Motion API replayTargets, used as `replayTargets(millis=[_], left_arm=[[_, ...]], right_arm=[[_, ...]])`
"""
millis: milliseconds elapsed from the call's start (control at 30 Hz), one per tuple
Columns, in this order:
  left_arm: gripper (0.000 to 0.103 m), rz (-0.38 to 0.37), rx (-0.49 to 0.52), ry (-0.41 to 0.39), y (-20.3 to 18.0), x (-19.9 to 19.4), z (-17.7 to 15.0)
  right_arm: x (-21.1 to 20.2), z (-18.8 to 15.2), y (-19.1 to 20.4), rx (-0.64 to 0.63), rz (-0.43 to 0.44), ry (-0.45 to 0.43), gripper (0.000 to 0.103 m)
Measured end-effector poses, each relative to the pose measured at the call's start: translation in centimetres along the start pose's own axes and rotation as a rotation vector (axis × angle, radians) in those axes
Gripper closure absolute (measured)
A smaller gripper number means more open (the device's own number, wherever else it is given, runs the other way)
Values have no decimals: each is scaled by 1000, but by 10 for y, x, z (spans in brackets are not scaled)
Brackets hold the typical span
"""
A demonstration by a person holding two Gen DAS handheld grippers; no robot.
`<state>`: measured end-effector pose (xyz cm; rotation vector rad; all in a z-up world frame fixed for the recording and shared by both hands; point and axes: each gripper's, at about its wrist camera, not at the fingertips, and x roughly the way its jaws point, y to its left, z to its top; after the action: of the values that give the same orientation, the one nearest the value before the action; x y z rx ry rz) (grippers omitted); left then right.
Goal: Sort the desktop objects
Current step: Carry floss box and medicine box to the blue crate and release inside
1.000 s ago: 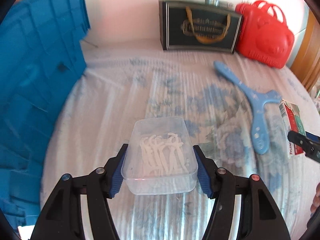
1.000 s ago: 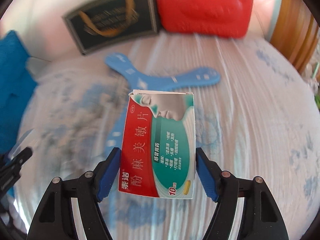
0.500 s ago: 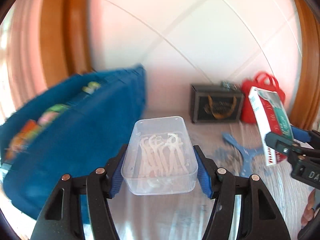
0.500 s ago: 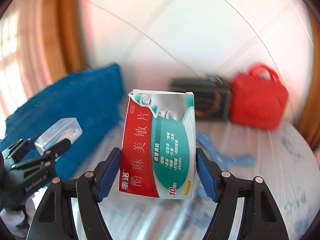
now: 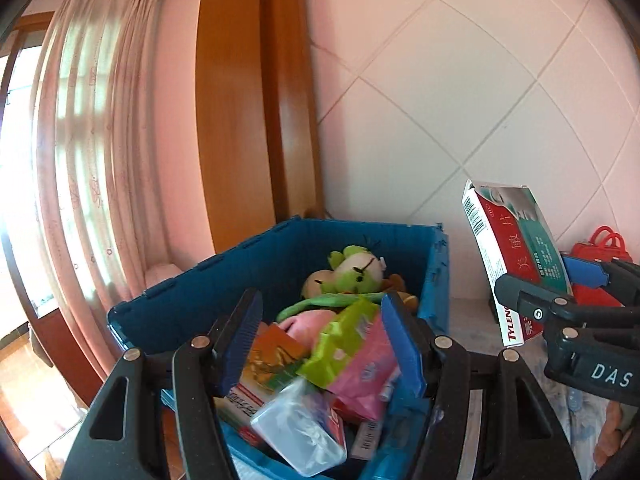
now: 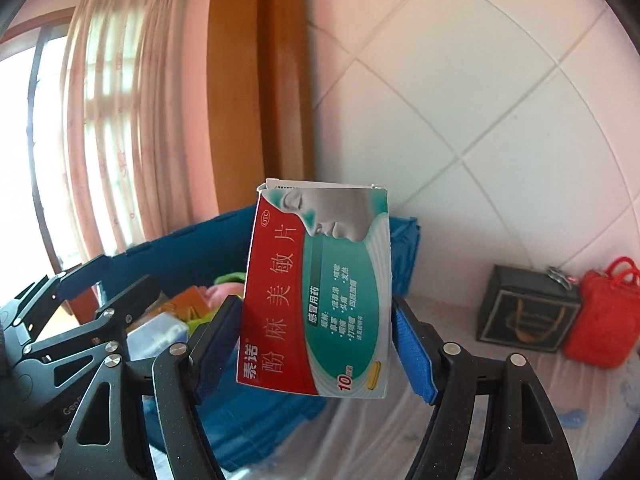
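- Red-and-teal cardboard medicine box (image 6: 318,292) is pinched upright, long axis vertical, between the blue pads of the right hand-held gripper (image 6: 316,354), held in the air just right of the blue plastic crate (image 5: 280,256) and above its rim level.
- Relative to the crate, the box must travel left and down; judged from this, the right hand-held gripper is the one to deliver it.
- Left hand-held gripper (image 5: 320,344) hovers over the crate's near edge, its pads spread wide and holding nothing.
- Inside the crate: a clear plastic floss-pick container (image 5: 300,432) lying tilted at the near end, pink and green packets (image 5: 352,352), an orange box (image 5: 276,356), and a green plush toy (image 5: 352,270) at the far end.
- Right of the crate, against the wall, stand a dark gift box (image 6: 528,312) and a red plastic case (image 6: 604,316).
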<state>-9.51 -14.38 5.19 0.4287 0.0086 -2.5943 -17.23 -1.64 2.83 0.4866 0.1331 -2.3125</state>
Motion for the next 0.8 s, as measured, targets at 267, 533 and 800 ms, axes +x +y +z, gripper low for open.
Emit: replayTargets(millis=[267,533,800], left_arm=[[42,-28,-42,133,57,70,-20],[37,-55,-56,171,73,80,-38],[27,-69,-52,148,80,62,-39]], right_arm=[[102,15,65,-7,-2,146,30],[113,-2,72,-35,-50,191,21],[90,0,64,-23,-104,159,1]])
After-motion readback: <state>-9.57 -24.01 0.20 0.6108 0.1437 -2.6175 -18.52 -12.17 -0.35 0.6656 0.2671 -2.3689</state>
